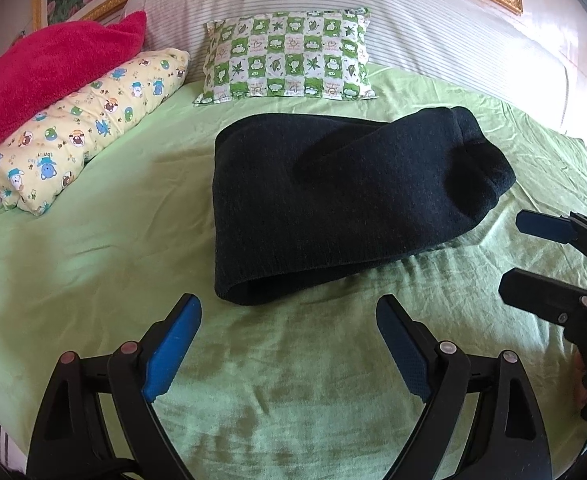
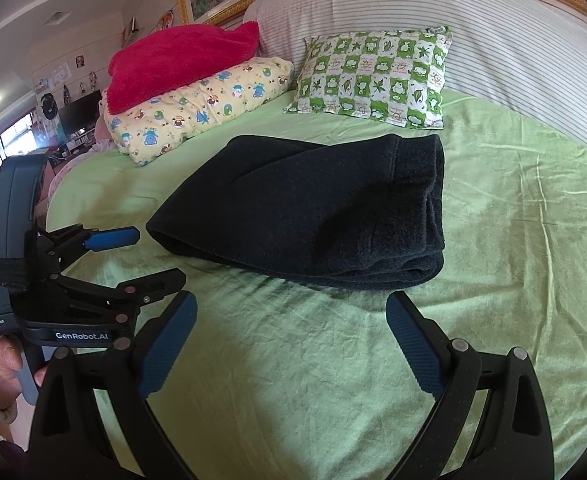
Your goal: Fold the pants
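Note:
The dark pants (image 1: 333, 204) lie folded into a thick bundle on the green bed sheet (image 1: 93, 240); they also show in the right wrist view (image 2: 313, 212). My left gripper (image 1: 289, 320) is open and empty, held just in front of the bundle's near edge, apart from it. My right gripper (image 2: 291, 320) is open and empty, also just short of the bundle. The right gripper shows at the right edge of the left wrist view (image 1: 529, 252), and the left gripper shows at the left of the right wrist view (image 2: 149, 256).
A green-and-white checked pillow (image 1: 289, 56) lies behind the pants. A yellow cartoon pillow (image 1: 81, 128) with a red towel (image 1: 53, 68) on it sits at the back left. A striped bolster (image 1: 413, 12) runs along the headboard. The bed's left edge (image 2: 53, 208) drops off.

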A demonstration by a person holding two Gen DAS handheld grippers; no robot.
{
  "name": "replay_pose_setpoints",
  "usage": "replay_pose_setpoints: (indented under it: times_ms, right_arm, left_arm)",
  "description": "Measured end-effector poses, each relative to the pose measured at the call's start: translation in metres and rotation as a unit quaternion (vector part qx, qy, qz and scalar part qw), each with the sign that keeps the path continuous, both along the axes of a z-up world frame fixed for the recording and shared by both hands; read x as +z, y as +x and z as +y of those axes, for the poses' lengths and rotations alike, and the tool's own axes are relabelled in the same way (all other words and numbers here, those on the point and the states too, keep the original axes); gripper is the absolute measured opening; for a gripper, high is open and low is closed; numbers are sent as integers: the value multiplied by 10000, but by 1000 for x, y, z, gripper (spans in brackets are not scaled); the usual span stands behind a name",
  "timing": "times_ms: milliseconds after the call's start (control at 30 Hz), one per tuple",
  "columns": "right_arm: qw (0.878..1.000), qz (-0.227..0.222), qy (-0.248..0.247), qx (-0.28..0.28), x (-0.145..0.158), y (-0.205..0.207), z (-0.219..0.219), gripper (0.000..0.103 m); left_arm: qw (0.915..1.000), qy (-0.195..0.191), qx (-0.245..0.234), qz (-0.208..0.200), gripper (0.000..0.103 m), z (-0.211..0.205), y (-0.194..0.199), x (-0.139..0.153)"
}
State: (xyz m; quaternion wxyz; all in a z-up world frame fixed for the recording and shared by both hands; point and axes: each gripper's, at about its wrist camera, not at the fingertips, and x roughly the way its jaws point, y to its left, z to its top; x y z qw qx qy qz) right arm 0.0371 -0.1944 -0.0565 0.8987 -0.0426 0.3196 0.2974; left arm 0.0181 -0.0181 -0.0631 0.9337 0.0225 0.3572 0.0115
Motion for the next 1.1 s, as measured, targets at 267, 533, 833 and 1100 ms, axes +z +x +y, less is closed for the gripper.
replay_pose_setpoints:
  times_ms: [267,533,833,1100]
  right_arm:
    - [10000,-23,-1,52,0,1,4,96]
    - [10000,-37,5,60,0,1,4,96]
    - [10000,-39,8,47,1,1,4,96]
    - [10000,-54,37,44,2,1,3,96]
  left_arm:
    - [10000,-23,63,-35,90,2,3,3]
    - [9999,36,110,-66,91,2,4,6]
    - [9998,98,164,-50,91,4,9,7]
    - [9996,146,204,-137,91,6,11,7]
